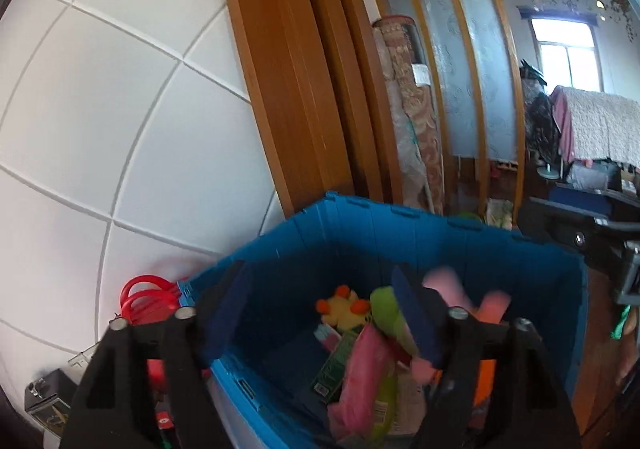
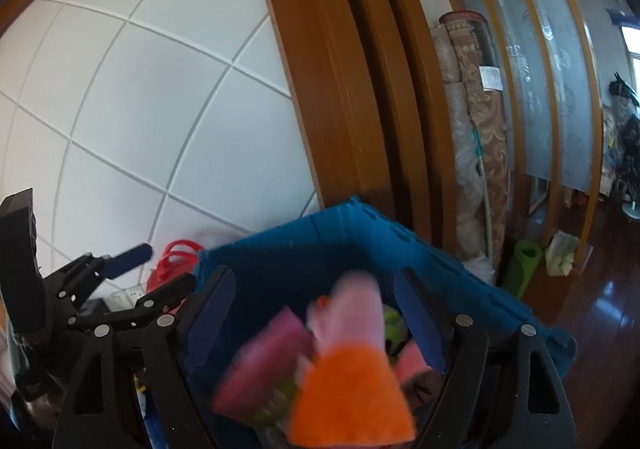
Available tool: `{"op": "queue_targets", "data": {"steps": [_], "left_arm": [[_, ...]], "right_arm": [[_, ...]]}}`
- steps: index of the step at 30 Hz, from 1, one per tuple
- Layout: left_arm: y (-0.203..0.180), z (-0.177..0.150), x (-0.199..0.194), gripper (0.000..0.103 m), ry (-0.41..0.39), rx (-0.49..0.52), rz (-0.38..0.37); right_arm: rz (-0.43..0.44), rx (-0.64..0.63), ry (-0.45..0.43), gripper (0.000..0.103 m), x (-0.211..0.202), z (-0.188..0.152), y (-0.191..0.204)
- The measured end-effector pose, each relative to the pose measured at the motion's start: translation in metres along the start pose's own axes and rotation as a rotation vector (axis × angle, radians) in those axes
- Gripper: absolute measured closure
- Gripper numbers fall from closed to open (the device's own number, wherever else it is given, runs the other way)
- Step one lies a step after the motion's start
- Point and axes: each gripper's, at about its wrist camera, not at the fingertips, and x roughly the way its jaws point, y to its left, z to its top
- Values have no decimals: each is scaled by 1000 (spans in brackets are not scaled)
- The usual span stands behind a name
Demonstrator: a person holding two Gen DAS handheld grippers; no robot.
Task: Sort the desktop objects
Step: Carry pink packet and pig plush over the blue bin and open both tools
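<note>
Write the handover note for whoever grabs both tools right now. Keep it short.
Left tool: open, empty, over the blue bin.
Right tool: open, above the same bin; a blurred pink and orange plush sits between its fingers, apparently just let go, though contact cannot be told.
In the bin: yellow plush toy, green box, pink packet and other soft items.
Outside, by the tiled wall: red cable coil.
Done: several things binned. Left: unclear, since the desktop is out of view; check it for unsorted items.
</note>
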Motion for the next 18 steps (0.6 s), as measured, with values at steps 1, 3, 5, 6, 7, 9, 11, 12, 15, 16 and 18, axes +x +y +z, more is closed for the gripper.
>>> {"op": "queue_targets", "data": {"steps": [1, 3, 5, 6, 7, 9, 11, 12, 15, 16, 18], "left_arm": [[-1, 0, -2, 25, -1, -7, 11], [-3, -2, -3, 23, 7, -7, 51], [-10, -7, -3, 23, 14, 16, 130], [-17, -8, -5, 23, 16, 27, 163], [-22, -13, -10, 22, 17, 39, 202], [-29, -21, -21, 22, 24, 38, 235], [-19, -34, -32, 22, 27, -7, 238], [-10, -39, -39, 22, 29, -44, 245], [15, -56, -63, 22, 23, -135, 305], [23, -62, -71, 22, 22, -158, 333], [44, -73, -85, 22, 39, -206, 364]], "right_arm": [[4, 1, -3, 17, -2, 0, -3], [8, 6, -13, 17, -6, -1, -6], [28, 25, -21, 17, -6, -2, -14], [40, 37, -30, 15, -9, -4, -16], [47, 45, -39, 12, -13, -5, -15], [69, 51, -53, 10, -18, -10, -13], [91, 46, -56, 10, -20, -14, -9], [103, 43, -53, 10, -20, -16, -6], [164, 40, -46, 10, -23, -23, 8], [181, 38, -49, 10, -25, -25, 13], [218, 26, -56, 10, -30, -29, 27]]}}
